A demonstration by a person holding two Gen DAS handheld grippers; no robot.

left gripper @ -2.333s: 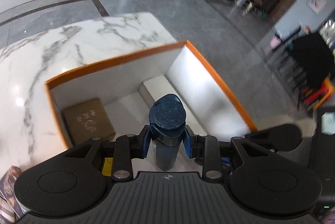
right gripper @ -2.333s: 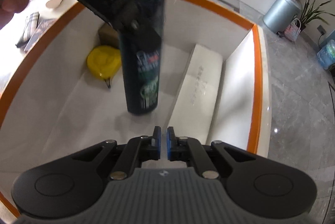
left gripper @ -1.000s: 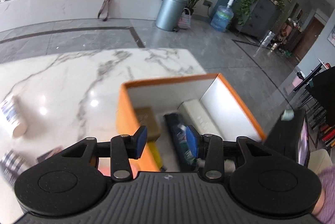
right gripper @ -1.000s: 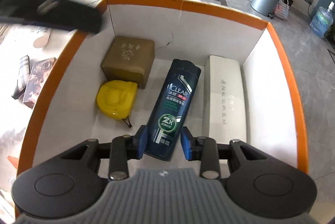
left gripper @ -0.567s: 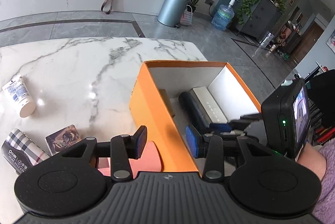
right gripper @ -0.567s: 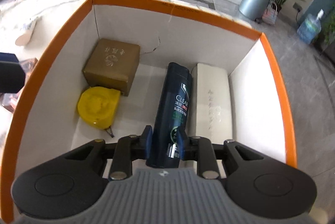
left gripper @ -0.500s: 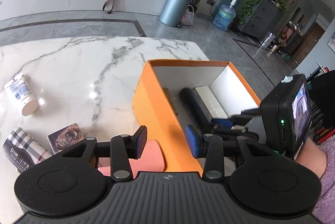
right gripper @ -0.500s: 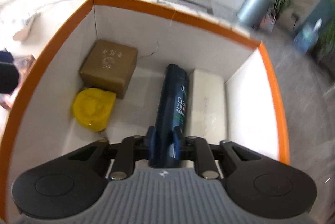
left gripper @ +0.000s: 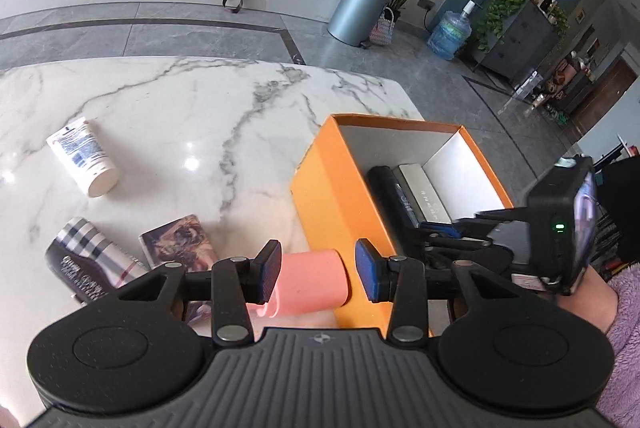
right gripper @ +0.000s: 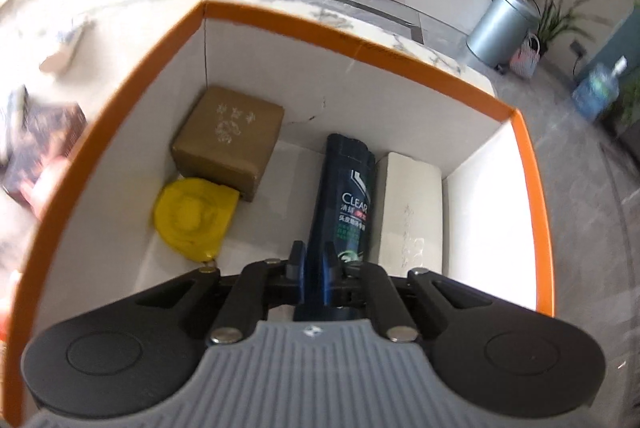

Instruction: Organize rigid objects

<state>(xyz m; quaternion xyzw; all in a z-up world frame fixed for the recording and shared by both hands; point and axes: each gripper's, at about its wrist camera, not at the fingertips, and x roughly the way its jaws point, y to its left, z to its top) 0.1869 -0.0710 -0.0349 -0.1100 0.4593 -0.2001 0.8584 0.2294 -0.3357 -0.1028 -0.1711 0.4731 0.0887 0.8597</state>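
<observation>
Your right gripper (right gripper: 314, 270) covers the lower end of the dark CLEAR shampoo bottle (right gripper: 346, 196), so you cannot see how far the bottle runs under the tool; its blue pads sit nearly together against the bottle's left side, and whether they pinch any part of it cannot be told. The bottle lies flat in the middle of the orange box (right gripper: 532, 164), touching the long white box (right gripper: 412, 204) on its right. A brown carton (right gripper: 228, 136) fills the box's upper-left corner, with a yellow tape measure (right gripper: 192, 214) just below it, its lower edge partly behind the gripper arm. The left margin of the right wrist view is smeared with blur. In the left wrist view your left gripper (left gripper: 316, 270) has its jaws apart, framing a pink block (left gripper: 312, 284) lying on the marble table (left gripper: 200, 100) beside the box's orange outer wall. At lower left a plaid pouch (left gripper: 92, 264) and a picture card (left gripper: 180, 240) are partly cut off by the gripper body; a white tube (left gripper: 82, 162) lies well apart, upper left.
</observation>
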